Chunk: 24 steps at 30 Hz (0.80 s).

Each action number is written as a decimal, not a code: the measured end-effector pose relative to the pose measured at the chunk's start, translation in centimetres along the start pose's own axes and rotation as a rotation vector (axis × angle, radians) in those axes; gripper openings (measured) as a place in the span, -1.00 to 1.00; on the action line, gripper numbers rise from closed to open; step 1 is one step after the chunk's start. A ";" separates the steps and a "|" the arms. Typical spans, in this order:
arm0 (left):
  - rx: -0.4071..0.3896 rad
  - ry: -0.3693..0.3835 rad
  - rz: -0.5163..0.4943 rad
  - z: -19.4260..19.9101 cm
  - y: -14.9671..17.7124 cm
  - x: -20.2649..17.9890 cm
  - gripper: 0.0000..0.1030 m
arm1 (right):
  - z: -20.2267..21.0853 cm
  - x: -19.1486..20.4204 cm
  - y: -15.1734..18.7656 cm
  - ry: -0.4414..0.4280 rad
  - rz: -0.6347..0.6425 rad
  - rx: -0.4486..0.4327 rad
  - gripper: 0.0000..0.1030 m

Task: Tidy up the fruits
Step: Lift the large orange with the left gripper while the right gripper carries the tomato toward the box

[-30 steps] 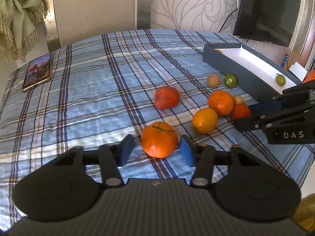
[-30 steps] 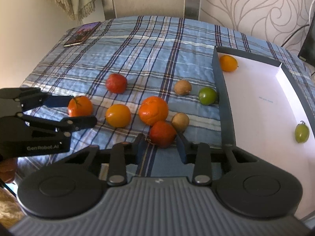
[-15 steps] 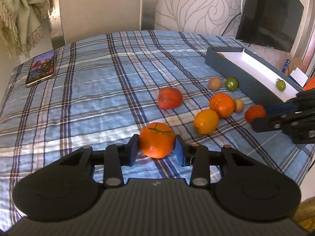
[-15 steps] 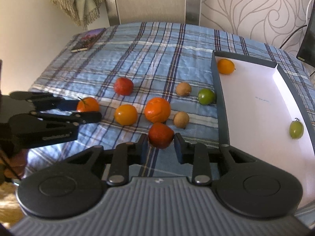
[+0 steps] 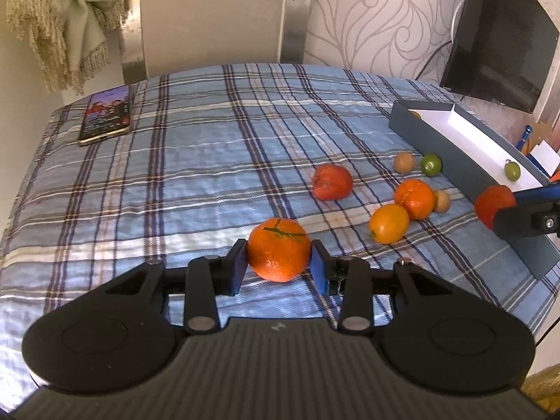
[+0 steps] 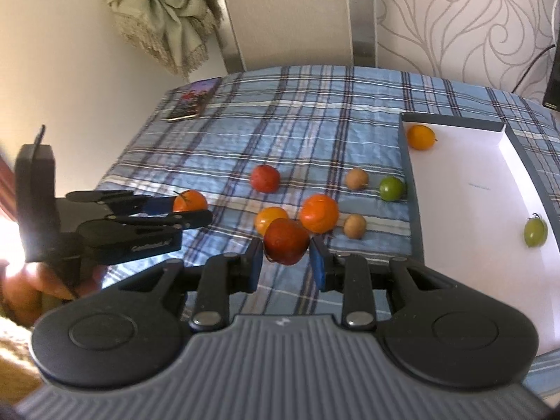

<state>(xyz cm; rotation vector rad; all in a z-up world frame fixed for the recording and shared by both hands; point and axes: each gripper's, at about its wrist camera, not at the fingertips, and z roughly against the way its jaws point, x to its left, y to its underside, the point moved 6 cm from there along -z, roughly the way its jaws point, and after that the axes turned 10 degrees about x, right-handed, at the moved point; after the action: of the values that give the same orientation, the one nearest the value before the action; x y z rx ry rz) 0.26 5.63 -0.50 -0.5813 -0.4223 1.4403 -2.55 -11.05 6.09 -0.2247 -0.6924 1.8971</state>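
My left gripper [image 5: 279, 262] is shut on an orange tangerine [image 5: 279, 249] with a green stem, just above the plaid cloth. My right gripper [image 6: 286, 257] is shut on a red fruit [image 6: 286, 240], lifted off the cloth near the box's near corner. The same red fruit [image 5: 494, 203] shows at the right edge of the left wrist view. Loose on the cloth lie another red fruit [image 6: 265, 178], a large orange [image 6: 319, 212], a yellow-orange fruit [image 6: 269, 218], two small brown fruits [image 6: 356, 179] [image 6: 354, 225] and a green fruit [image 6: 392, 189].
A grey box [image 6: 407, 161] with a white floor stands at the right; it holds an orange fruit [image 6: 421, 136] and a green fruit [image 6: 535, 232]. A phone [image 5: 105, 114] lies at the cloth's far left corner. A dark screen [image 5: 497, 38] stands behind the box.
Both grippers closed on their fruits: the left on the tangerine, the right on the red fruit. The right gripper then rose with the red fruit, away from the other fruits.
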 end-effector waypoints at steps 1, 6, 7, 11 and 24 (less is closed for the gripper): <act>-0.003 -0.005 0.001 0.2 0.0 0.1 -0.15 | 0.0 0.2 0.0 -0.005 0.002 0.001 -0.38; -0.025 -0.023 0.005 1.3 -0.1 0.2 -0.15 | 0.2 1.0 0.1 -0.025 0.026 0.005 -0.38; -0.028 -0.023 0.007 1.5 -0.1 0.3 -0.15 | 0.2 1.1 0.1 -0.030 0.031 0.005 -0.38; -0.029 -0.031 0.021 2.0 0.0 0.5 -0.15 | 0.4 1.4 0.2 -0.044 0.042 0.001 -0.38; -0.029 -0.049 0.042 2.7 0.0 0.2 -0.15 | 0.8 0.7 0.9 -0.056 0.026 0.000 -0.38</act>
<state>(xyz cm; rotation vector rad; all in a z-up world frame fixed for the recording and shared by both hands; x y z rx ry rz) -1.29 6.19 1.60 -0.5820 -0.4722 1.4926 -3.92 -10.93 6.34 -0.1821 -0.7299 1.9341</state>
